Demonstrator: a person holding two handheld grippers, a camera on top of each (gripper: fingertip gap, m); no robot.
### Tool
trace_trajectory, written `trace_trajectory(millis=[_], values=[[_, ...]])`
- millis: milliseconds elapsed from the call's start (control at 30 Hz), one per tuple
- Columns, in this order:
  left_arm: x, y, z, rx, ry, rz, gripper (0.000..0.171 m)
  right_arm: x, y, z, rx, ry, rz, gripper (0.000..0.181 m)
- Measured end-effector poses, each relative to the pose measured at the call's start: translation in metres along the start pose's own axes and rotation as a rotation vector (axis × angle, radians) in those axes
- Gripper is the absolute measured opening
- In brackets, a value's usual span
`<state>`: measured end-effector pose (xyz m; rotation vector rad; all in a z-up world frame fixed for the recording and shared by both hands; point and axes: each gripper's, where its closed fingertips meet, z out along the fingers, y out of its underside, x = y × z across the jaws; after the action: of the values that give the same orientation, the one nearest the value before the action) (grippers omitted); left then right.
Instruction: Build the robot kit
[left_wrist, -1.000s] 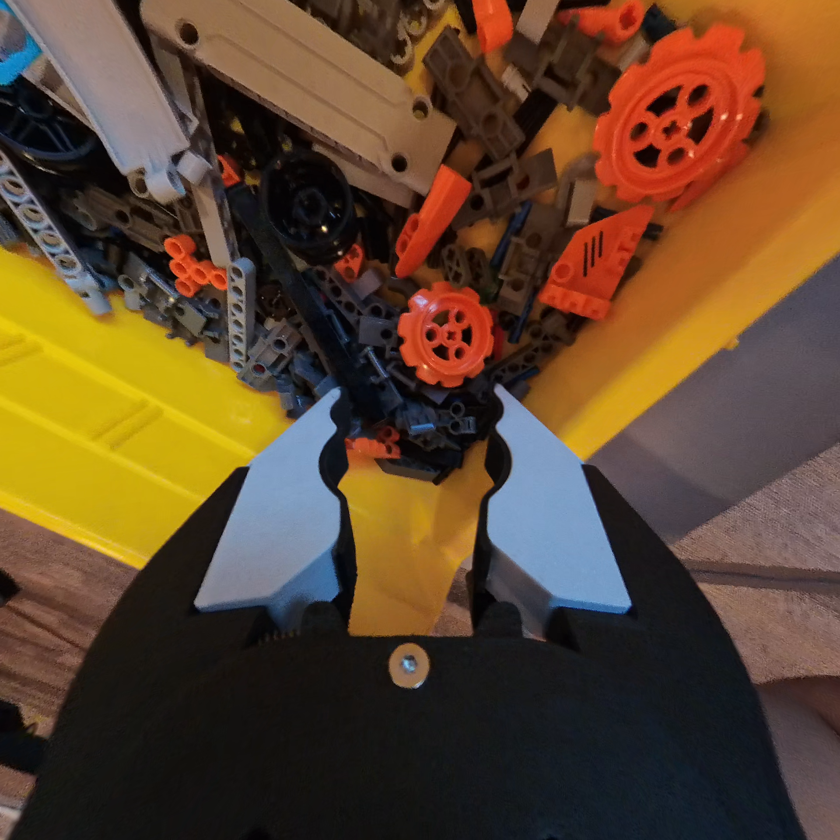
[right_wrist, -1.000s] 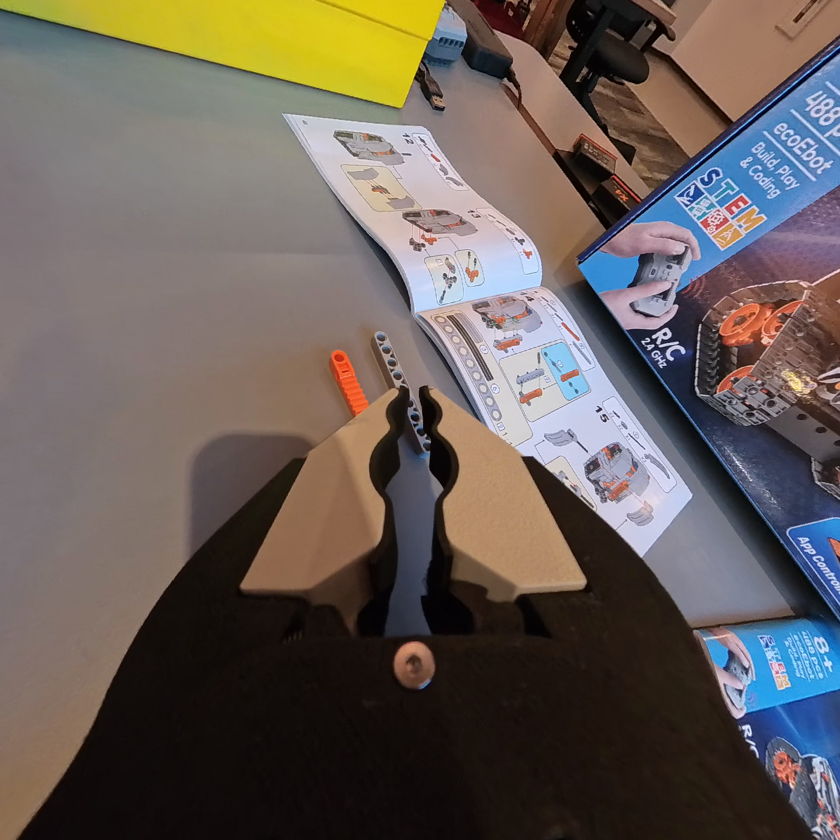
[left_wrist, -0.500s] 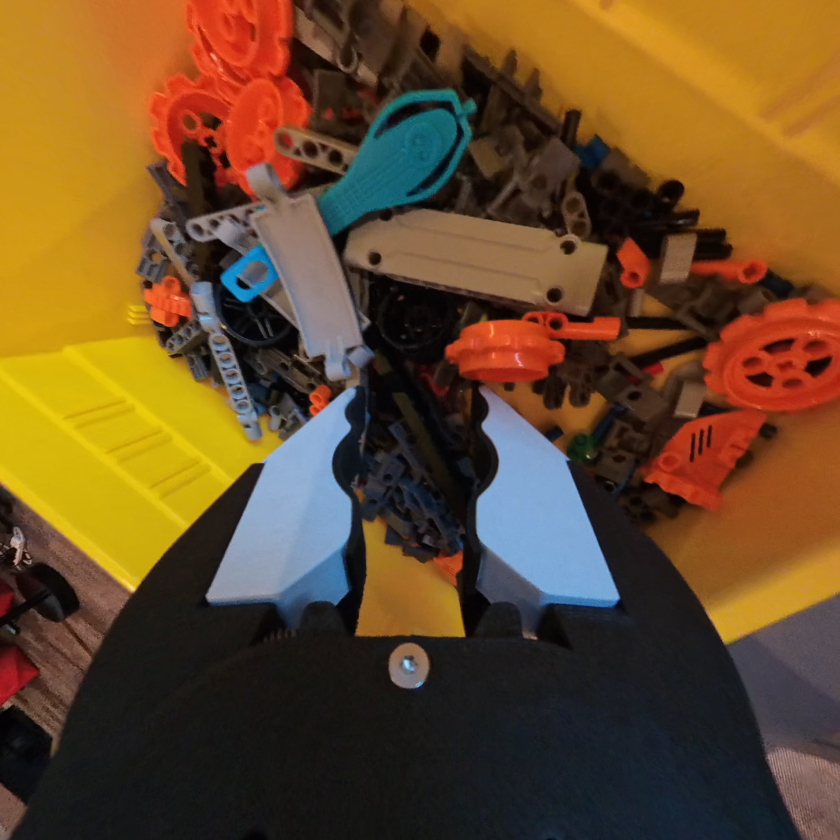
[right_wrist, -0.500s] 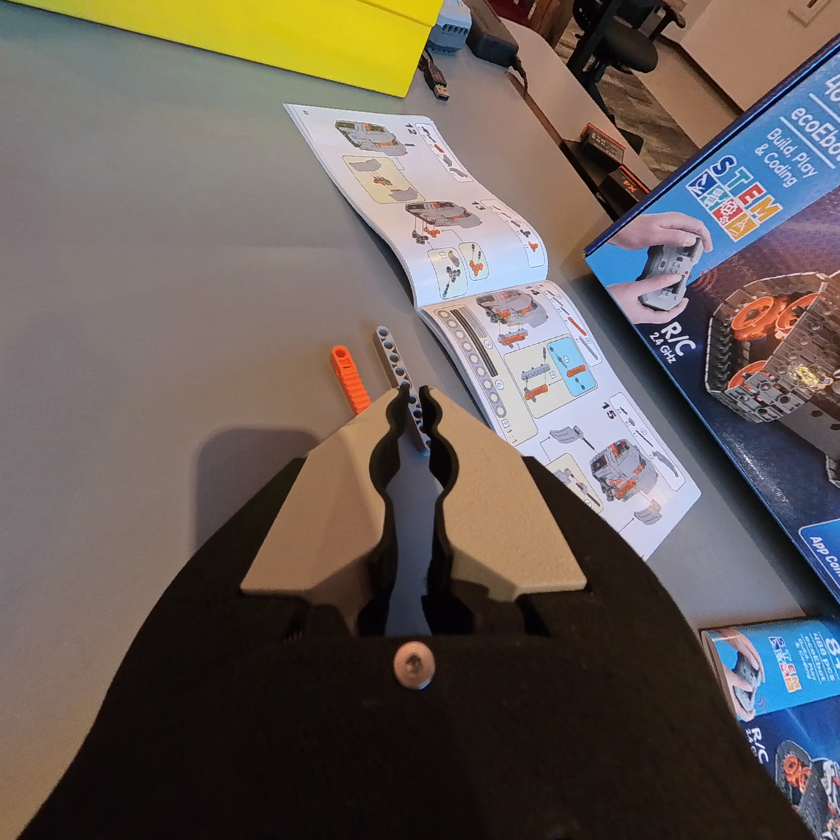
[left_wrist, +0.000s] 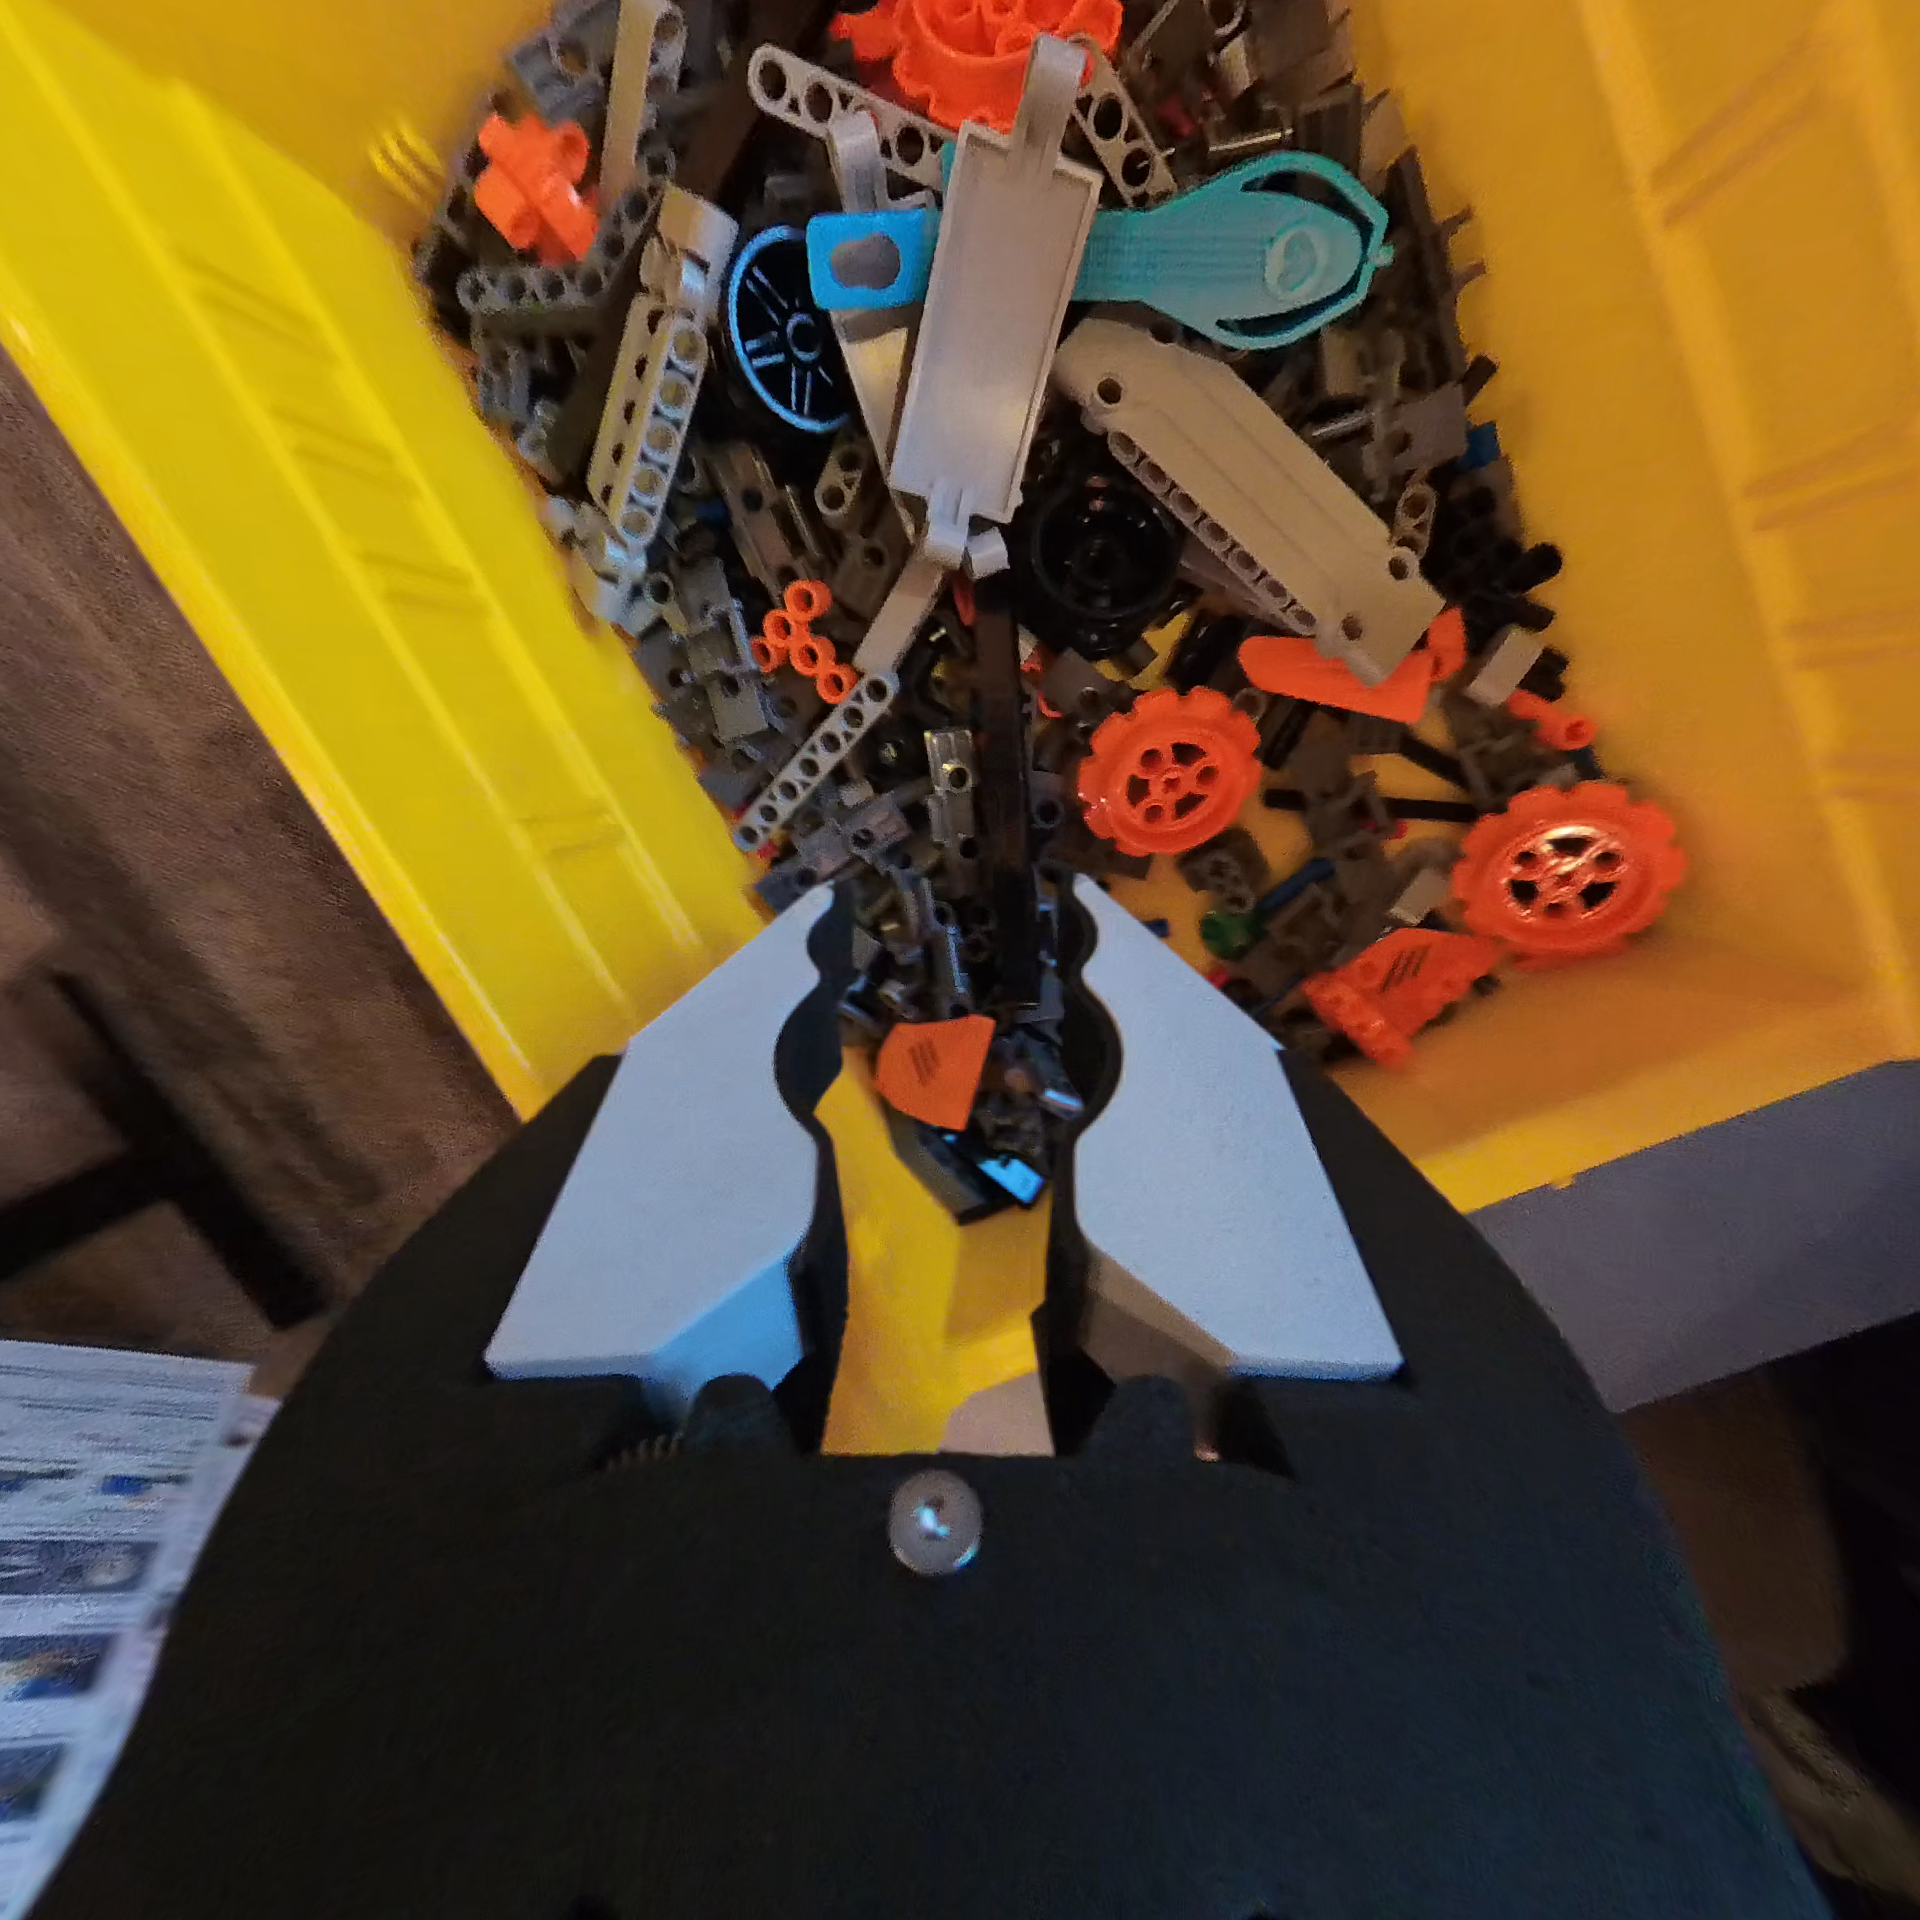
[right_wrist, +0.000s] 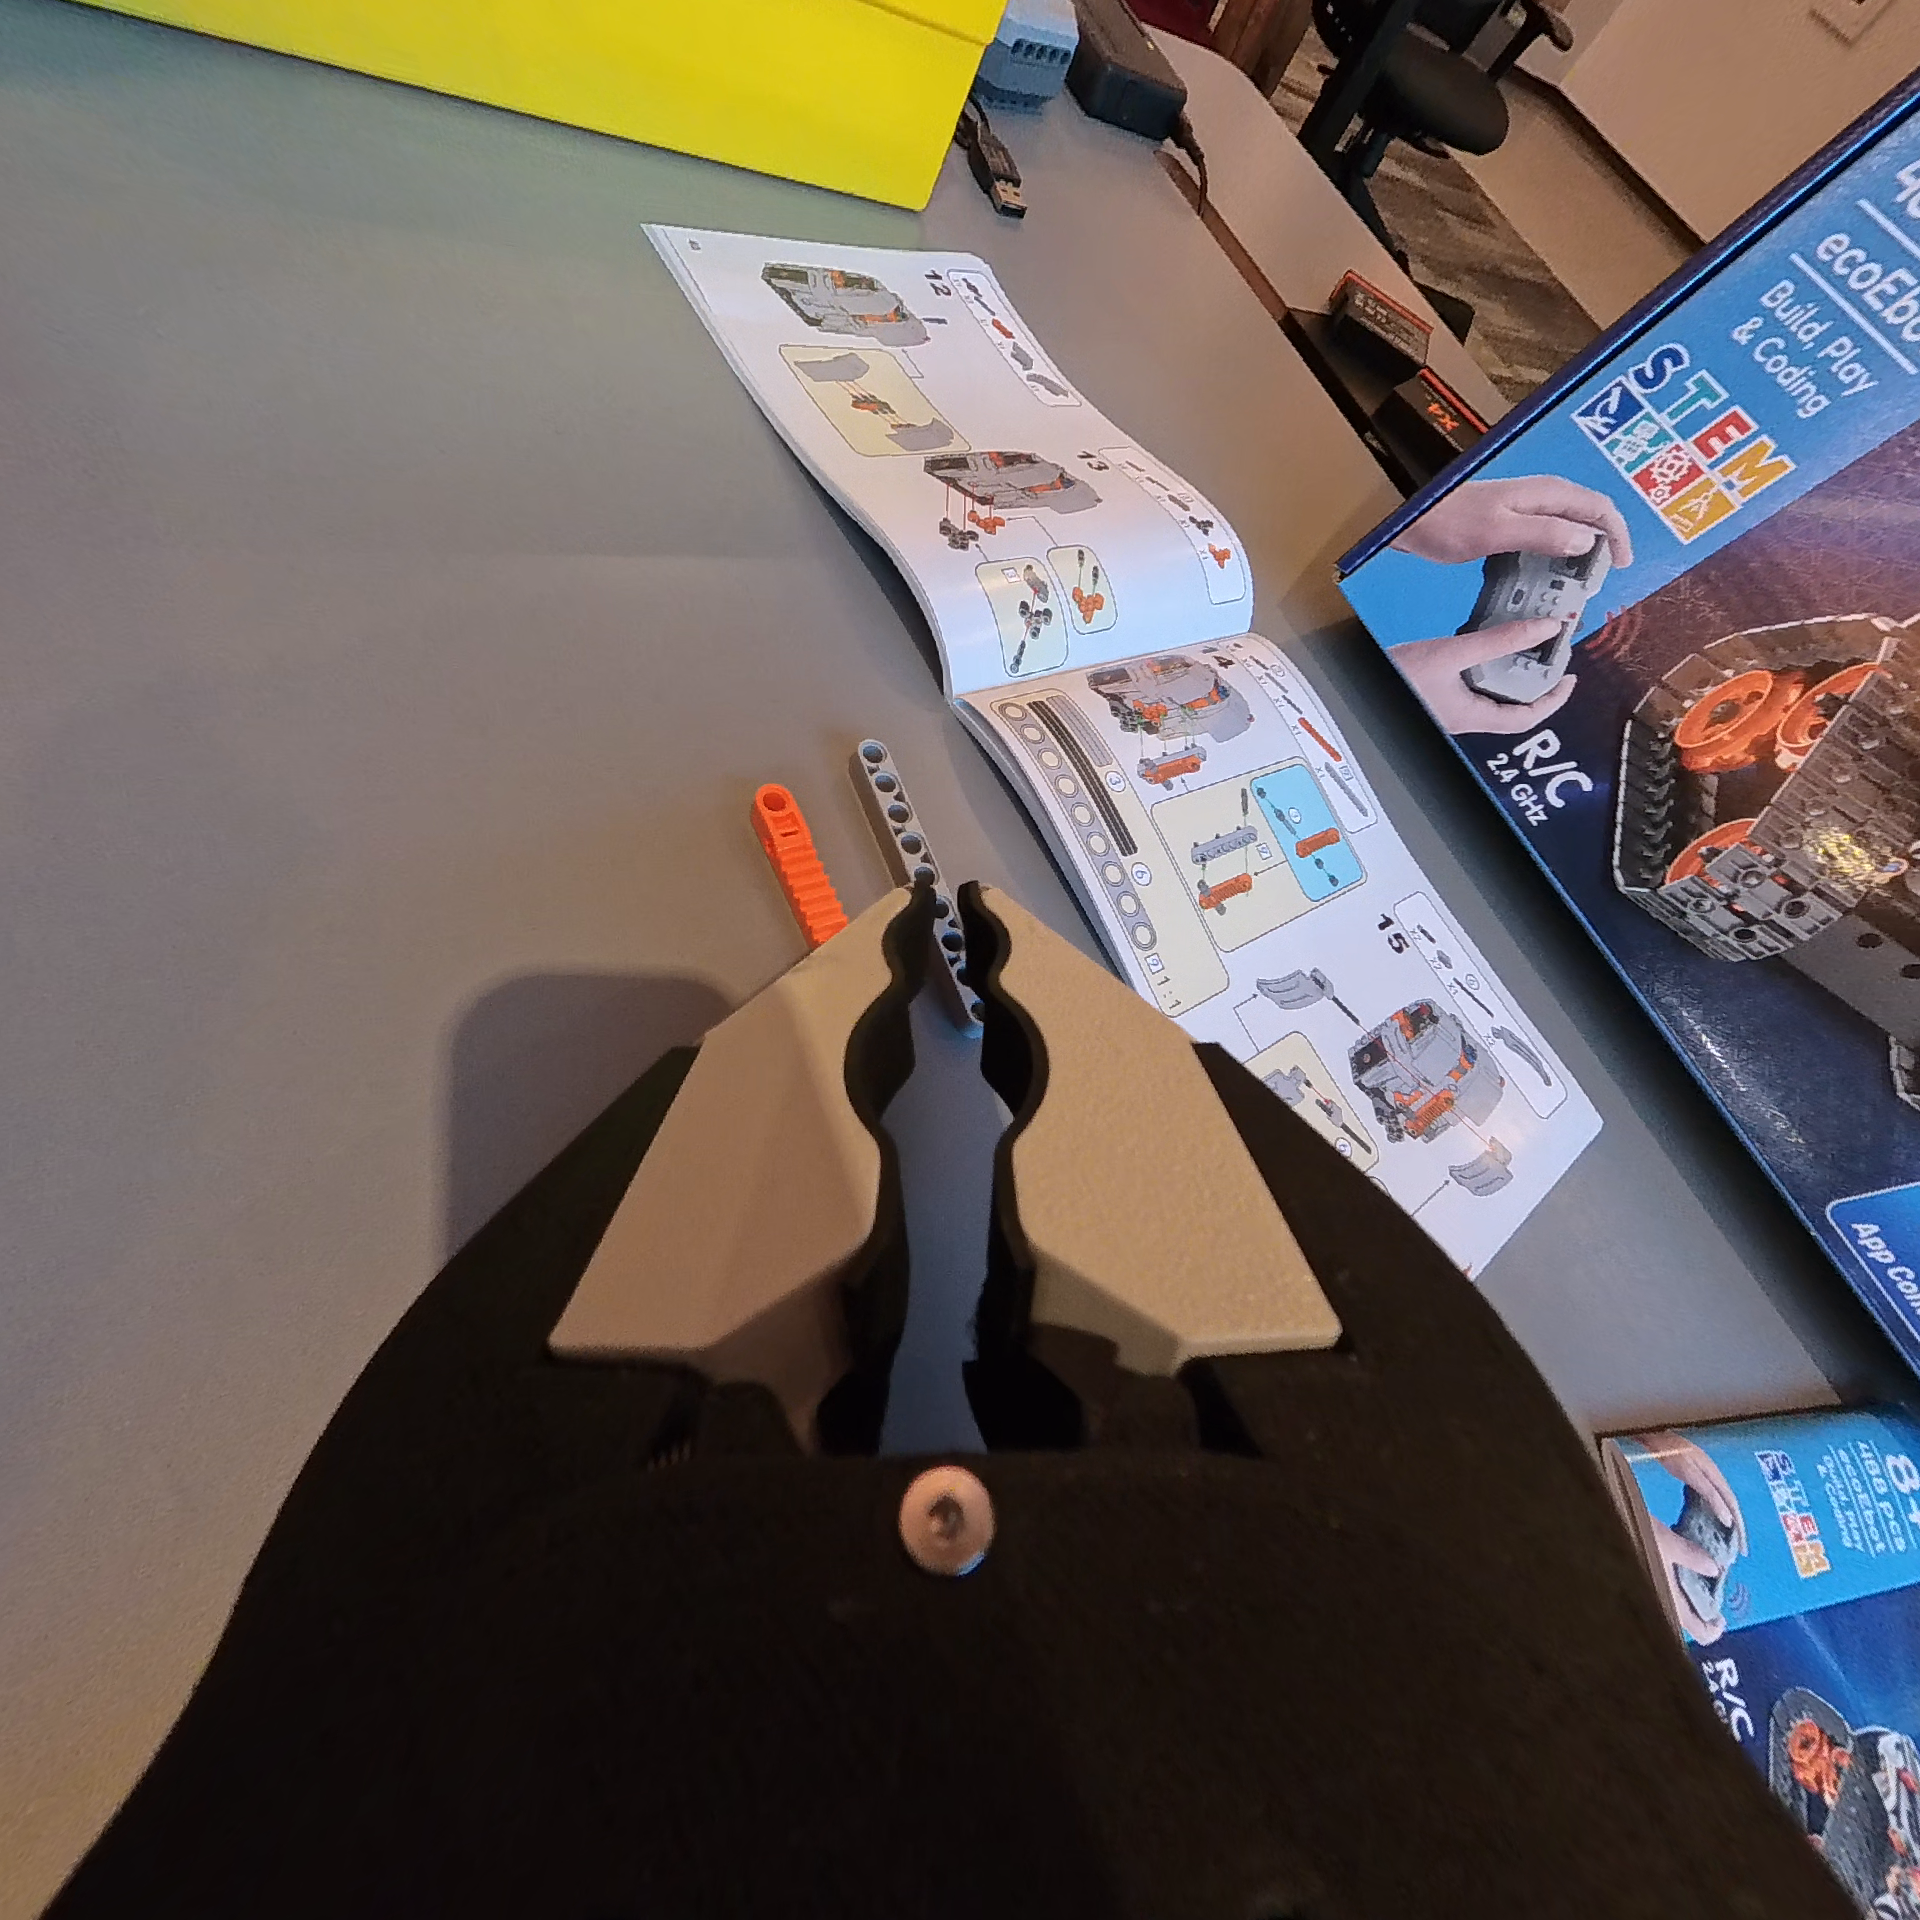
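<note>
My left gripper (left_wrist: 956, 894) is open and empty, hovering over a yellow bin (left_wrist: 416, 582) full of loose building parts. Between its fingers I see a small orange panel (left_wrist: 930, 1070) and a long black beam (left_wrist: 1003, 790). Orange gear wheels (left_wrist: 1169, 771), a grey panel (left_wrist: 987, 312) and a teal tool (left_wrist: 1247, 249) lie farther in. My right gripper (right_wrist: 940, 894) is almost shut with nothing in it, just above the grey table (right_wrist: 312, 623). A grey holed beam (right_wrist: 894, 805) lies on the table under its tips, with an orange pin piece (right_wrist: 795, 873) beside it on the left.
An open instruction booklet (right_wrist: 1039, 520) lies right of the beam. A large blue kit box (right_wrist: 1714, 727) and a smaller one (right_wrist: 1787, 1538) stand at the right. The yellow bin (right_wrist: 623, 83) and a USB cable (right_wrist: 997, 177) are at the far edge. My hands' fingertips stand some 40 cm from each other.
My left gripper has swung across the bin and pulled back toward its near corner, still open. My right gripper has barely moved; the beam and orange piece stay put.
</note>
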<state>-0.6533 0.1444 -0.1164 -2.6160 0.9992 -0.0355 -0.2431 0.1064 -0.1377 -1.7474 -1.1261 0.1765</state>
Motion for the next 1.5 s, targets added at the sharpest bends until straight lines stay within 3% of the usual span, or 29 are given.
trace_trajectory(millis=[167,367,533,600,767,933,1067,1133,1200,1333,1500], values=[[0.006,0.022,0.015,-0.121,-0.027,-0.107,0.064,0.002,0.000,0.000,0.000,0.012,0.002,0.003],[0.001,0.035,0.027,-0.272,-0.191,-0.059,0.072,0.003,0.001,0.001,-0.011,0.024,-0.010,0.003],[0.009,0.035,0.033,-0.280,-0.143,-0.094,0.047,0.003,0.003,0.003,-0.026,0.029,-0.016,0.002],[0.013,0.034,0.035,-0.279,-0.108,-0.052,0.029,0.003,0.004,0.003,-0.030,0.029,-0.021,0.002],[0.030,0.011,0.041,-0.168,0.119,-0.122,0.018,0.001,0.006,0.005,-0.047,0.027,-0.034,0.002],[0.038,-0.038,0.031,-0.006,0.347,-0.185,0.011,0.000,0.007,0.006,-0.054,0.027,-0.044,0.002],[0.046,-0.067,0.027,0.044,0.466,-0.153,0.005,0.000,0.007,0.006,-0.055,0.027,-0.043,0.002],[0.056,-0.072,0.027,0.010,0.535,-0.132,0.011,0.000,0.007,0.006,-0.056,0.026,-0.043,0.002],[0.065,-0.074,0.024,-0.045,0.610,-0.121,0.031,0.000,0.007,0.006,-0.059,0.025,-0.045,0.002],[0.051,-0.096,0.006,0.016,0.558,-0.110,0.035,0.000,0.006,0.005,-0.049,0.024,-0.050,0.002],[0.025,-0.117,-0.049,0.159,0.474,-0.116,0.052,0.002,0.000,0.003,-0.008,0.027,-0.038,0.002]])
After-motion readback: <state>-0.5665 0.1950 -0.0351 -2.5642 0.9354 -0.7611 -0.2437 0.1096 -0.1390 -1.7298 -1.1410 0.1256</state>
